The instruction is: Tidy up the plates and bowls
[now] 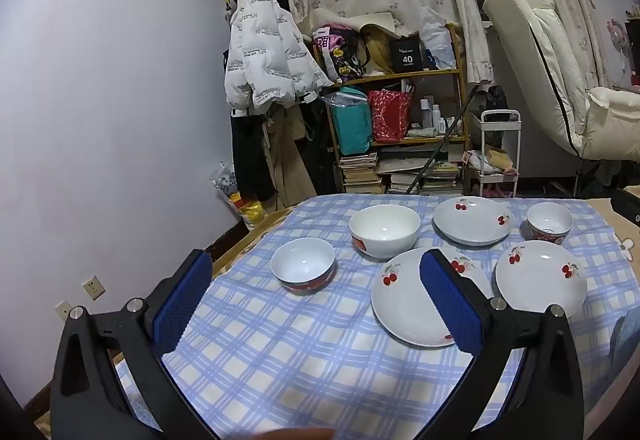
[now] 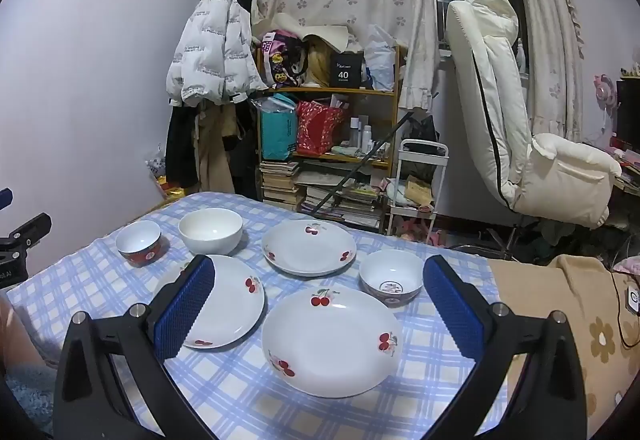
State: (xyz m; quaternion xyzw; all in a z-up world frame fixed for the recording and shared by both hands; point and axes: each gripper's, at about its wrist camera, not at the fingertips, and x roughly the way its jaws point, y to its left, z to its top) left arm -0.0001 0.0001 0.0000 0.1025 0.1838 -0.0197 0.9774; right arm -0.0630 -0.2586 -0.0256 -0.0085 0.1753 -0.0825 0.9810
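Note:
Three white plates with cherry prints and three bowls lie spread over the blue checked tablecloth. In the left wrist view a small bowl is nearest, with a large white bowl behind it and a plate partly behind the right finger. My left gripper hangs open above the cloth, holding nothing. In the right wrist view a plate lies straight ahead, with another plate to its left, a third plate beyond, and a small bowl to the right. My right gripper is open and empty.
Behind the table stand a crowded shelf with books, a hanging white coat, a small white cart and a white recliner chair. A beige flowered blanket covers the table's right side.

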